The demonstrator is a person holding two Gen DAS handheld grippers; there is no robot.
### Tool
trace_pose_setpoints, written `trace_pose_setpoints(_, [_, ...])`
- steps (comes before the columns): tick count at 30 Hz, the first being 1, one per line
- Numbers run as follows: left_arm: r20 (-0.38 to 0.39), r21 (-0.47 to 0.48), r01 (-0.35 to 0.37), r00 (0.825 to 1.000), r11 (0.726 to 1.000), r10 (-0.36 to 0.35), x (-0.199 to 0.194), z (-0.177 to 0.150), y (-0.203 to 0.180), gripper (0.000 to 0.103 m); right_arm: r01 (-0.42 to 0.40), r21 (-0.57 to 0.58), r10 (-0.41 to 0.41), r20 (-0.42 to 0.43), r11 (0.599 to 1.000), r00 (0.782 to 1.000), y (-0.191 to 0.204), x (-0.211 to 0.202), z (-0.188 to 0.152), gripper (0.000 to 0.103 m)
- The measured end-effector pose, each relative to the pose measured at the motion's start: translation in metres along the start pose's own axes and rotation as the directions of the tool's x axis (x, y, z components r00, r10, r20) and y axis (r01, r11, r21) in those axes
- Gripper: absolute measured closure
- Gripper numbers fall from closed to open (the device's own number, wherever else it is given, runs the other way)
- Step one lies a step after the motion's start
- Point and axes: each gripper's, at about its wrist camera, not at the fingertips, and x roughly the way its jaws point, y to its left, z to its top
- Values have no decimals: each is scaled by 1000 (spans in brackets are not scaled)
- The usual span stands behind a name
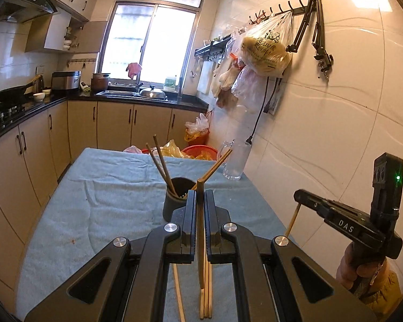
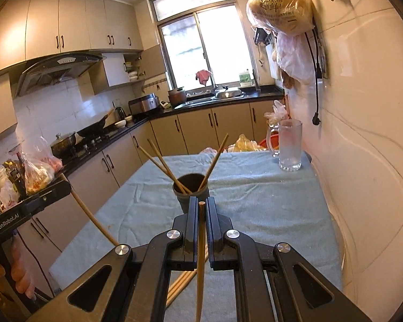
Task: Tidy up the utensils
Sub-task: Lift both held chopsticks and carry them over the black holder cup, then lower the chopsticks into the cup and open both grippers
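My left wrist view looks along the table toward the window, right wrist likewise — both share the dark cup, frame centre, close.

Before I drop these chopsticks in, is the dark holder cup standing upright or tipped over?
Upright: the dark holder cup stands on the blue cloth, mouth up, with chopsticks leaning out.

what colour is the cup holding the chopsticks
Dark grey, nearly black. The cup shows best in the right wrist view, standing on the pale blue cloth.

My left gripper pinches one chopstick upright just before the dark cup, while the right gripper grips another at right.
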Motion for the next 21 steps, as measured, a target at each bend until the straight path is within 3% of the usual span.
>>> trace_pose_setpoints(8, [7, -22, 29, 1000, 999, -29, 13, 42, 6, 98, 11, -33, -8, 81, 999, 997, 9, 6, 46, 97])
trace_pose_setpoints(16, [118, 6, -30, 993, 1000, 29, 41, 107, 3, 98, -9, 9, 7, 202, 1000, 979, 16, 35, 111, 97])
trace_pose_setpoints(21, [121, -12, -62, 991, 998, 63, 81, 131, 9, 98, 30, 36, -38, 270, 999, 962, 18, 67, 136, 97])
